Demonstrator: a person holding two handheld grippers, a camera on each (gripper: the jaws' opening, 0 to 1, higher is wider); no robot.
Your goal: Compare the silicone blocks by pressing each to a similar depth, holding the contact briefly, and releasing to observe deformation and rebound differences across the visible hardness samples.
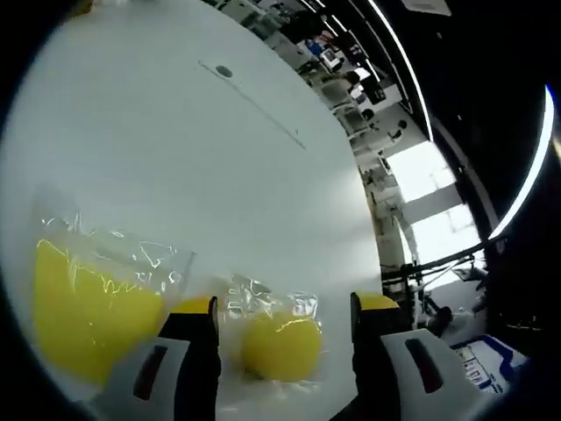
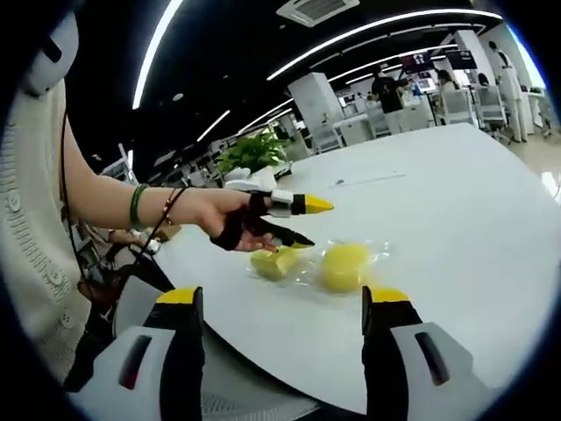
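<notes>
Item: two yellow silicone blocks, each sealed in a clear bag, on a white round tabletop (image 2: 456, 219)
- Round block (image 2: 344, 267): near the tabletop's near edge in the right gripper view; in the left gripper view it lies between the left claw's jaws, untouched
- Second block (image 2: 275, 261): just beside the round one, under the left claw
- Left claw (image 2: 302, 221): held in a hand (image 2: 219, 219), jaws apart, released, lower tip touching the second block's bag
- Right claw (image 2: 280, 309): jaws wide apart, released, off the tabletop's edge, well apart from both blocks
- Background: plant (image 2: 254, 151), office desks
</notes>
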